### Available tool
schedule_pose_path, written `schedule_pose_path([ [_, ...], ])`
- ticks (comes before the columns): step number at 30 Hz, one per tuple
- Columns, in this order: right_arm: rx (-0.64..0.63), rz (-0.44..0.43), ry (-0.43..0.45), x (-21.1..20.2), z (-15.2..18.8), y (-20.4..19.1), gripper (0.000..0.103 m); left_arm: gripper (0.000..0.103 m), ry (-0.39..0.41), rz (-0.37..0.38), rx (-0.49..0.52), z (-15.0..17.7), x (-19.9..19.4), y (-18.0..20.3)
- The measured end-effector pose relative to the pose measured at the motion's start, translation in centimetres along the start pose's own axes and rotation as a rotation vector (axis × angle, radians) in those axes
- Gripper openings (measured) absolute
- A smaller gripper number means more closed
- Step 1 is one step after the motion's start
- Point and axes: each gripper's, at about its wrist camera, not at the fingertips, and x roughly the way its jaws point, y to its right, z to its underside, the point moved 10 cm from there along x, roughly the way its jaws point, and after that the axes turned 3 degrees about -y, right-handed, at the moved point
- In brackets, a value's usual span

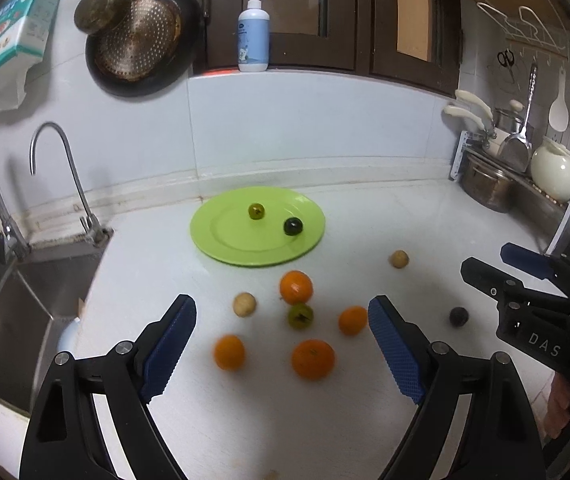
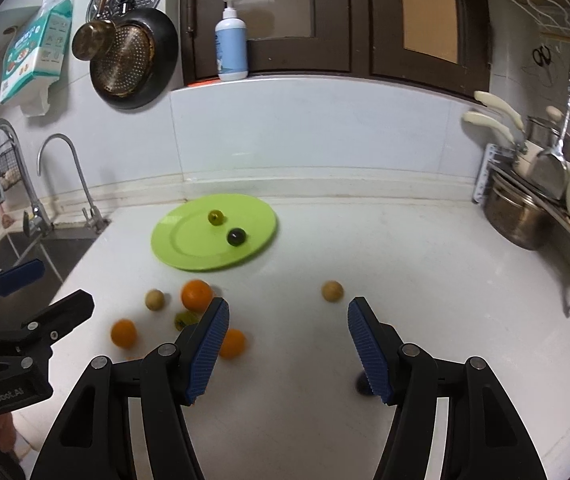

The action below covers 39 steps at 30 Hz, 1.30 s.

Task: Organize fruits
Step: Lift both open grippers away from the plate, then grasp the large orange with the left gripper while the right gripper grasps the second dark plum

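A green plate lies at the back of the white counter and holds a small green fruit and a dark fruit. In front of it lie several oranges, a green fruit, two beige fruits and a dark fruit. My left gripper hovers open above the orange cluster and holds nothing. My right gripper is open and empty too, beside a beige fruit. Its right finger partly hides the dark fruit.
A sink with a faucet borders the counter on the left. A steel pot and a white jug stand at the back right. A soap bottle sits on the ledge above the backsplash.
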Motion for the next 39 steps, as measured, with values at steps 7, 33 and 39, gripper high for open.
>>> schedule_pose_path([
  [7,0.029,0.041,-0.013,-0.1,2.3,2.2,0.063,0.088,-0.029,-0.027,-0.015,2.8,1.0,1.2],
  [33,0.2,0.063,-0.176,6.1,8.2,7.1,0.061,0.067,-0.205,-0.005,-0.013,6.8,8.4,3.4],
  [39,0.199,0.069,-0.191,7.6,8.4,7.5,0.053,0.059,-0.238,0.001,-0.018,7.1,9.7,3.4],
])
